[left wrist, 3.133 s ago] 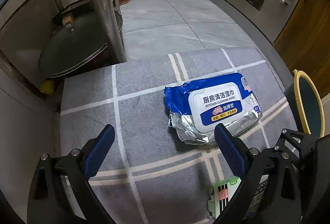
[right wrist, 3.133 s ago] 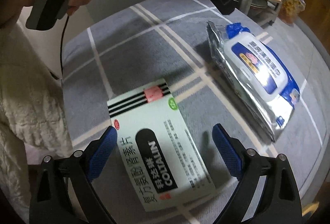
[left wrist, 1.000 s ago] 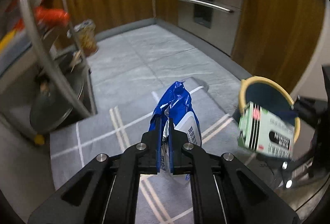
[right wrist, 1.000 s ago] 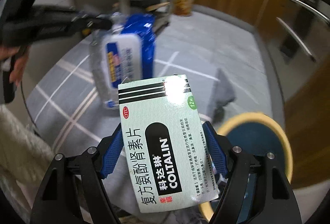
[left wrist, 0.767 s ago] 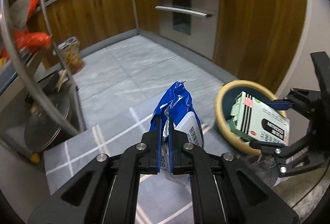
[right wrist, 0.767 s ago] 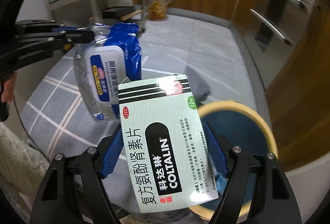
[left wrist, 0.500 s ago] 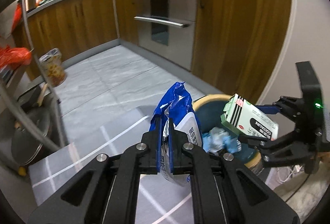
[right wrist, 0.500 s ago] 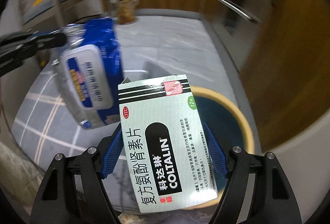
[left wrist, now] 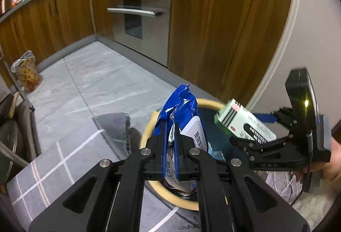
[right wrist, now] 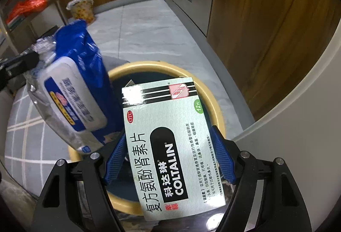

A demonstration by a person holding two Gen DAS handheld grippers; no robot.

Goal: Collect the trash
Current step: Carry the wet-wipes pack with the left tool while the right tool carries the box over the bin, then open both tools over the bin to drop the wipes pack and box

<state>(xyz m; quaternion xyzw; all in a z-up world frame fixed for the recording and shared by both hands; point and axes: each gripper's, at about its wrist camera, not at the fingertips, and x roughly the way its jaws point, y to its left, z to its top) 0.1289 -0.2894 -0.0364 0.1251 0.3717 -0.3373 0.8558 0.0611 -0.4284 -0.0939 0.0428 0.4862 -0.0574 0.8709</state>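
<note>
Both loads now hang over the bin [right wrist: 217, 104], no longer above the rug; left tongs [left wrist: 173, 142] clamp the wipes pack [left wrist: 181, 112]; right tongs [right wrist: 168, 157] clamp the medicine box [right wrist: 166, 142]; release looks next.

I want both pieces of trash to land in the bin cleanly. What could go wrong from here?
The wipes pack hangs over the bin's rim, not its middle; released now, it might catch the rim and fall onto the rug. The medicine box sits close beside the pack, so dropping both together could knock one aside.

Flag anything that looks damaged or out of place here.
The wipes pack is crumpled, its foil edge creased where the left tongs pinch it. A bag sits loose on the kitchen floor. Nothing spilled.
</note>
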